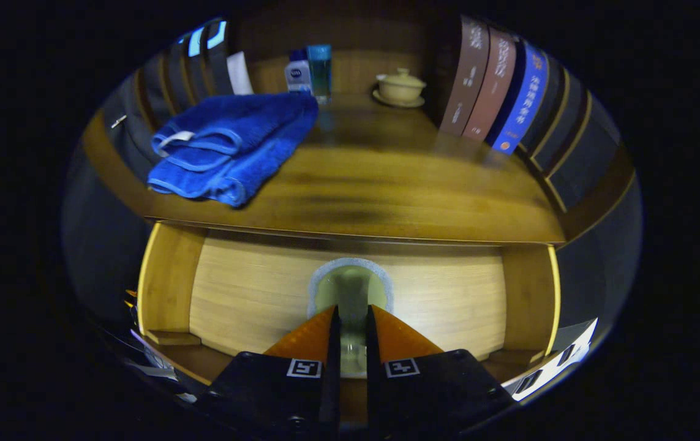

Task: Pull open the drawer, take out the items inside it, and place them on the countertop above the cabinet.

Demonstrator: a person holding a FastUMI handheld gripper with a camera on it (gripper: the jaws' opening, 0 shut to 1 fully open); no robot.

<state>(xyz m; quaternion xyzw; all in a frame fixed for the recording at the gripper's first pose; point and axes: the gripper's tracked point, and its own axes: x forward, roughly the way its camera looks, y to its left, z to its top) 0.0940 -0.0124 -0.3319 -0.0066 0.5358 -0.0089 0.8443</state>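
Observation:
The wooden drawer (pixel 169 278) stands pulled open below the countertop (pixel 386 196), its pale floor showing. A round cup (pixel 350 283) with a grey rim and a greenish inside sits over that floor, straight ahead of me. My gripper (pixel 353 313) is nearly closed, and the cup's near wall is pinched between its fingers (pixel 307 337). I cannot tell whether the cup rests on the drawer floor or hangs just above it. A folded blue towel (pixel 233 147) lies on the countertop's left side.
At the back of the countertop stand a small white bottle (pixel 298 72), a blue-green bottle (pixel 320 68) and a lidded cream tea bowl on a saucer (pixel 400 87). Upright books (pixel 496 92) line the right side and dark binders (pixel 184 73) the left.

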